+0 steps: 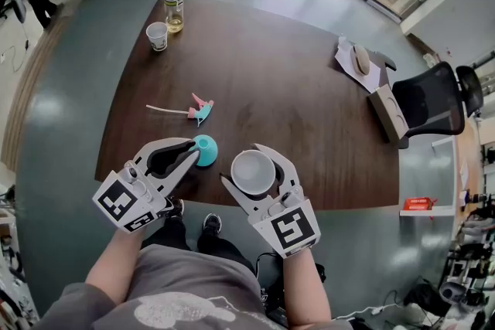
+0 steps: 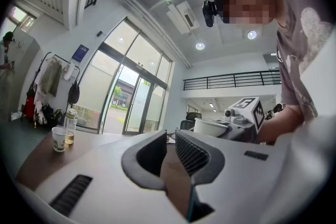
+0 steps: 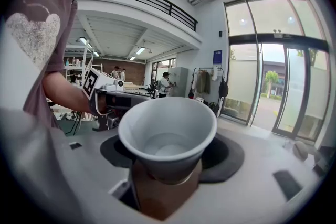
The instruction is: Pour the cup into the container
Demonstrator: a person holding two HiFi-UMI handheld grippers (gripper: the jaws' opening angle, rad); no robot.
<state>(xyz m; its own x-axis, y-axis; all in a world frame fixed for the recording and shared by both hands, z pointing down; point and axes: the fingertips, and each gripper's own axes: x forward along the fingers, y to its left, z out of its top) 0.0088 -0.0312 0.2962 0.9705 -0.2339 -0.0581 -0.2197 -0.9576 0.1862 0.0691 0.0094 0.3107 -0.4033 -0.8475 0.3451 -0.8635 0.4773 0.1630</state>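
My right gripper (image 1: pixel 249 166) is shut on a white cup (image 1: pixel 254 172), held upright over the table's near edge. In the right gripper view the cup (image 3: pixel 168 134) fills the middle, and it seems to hold a little clear liquid. My left gripper (image 1: pixel 193 152) hovers beside it, its tips next to a round teal container (image 1: pixel 206 150) on the table. In the left gripper view its jaws (image 2: pixel 169 136) stand a narrow gap apart with nothing between them. The teal container is hidden in that view.
A pink and teal spray nozzle (image 1: pixel 198 110) with a thin tube lies mid-table. A paper cup (image 1: pixel 157 35) and a glass jar (image 1: pixel 173 9) stand at the far left corner. Papers (image 1: pixel 357 58) lie at the right edge, beside a black office chair (image 1: pixel 429 100).
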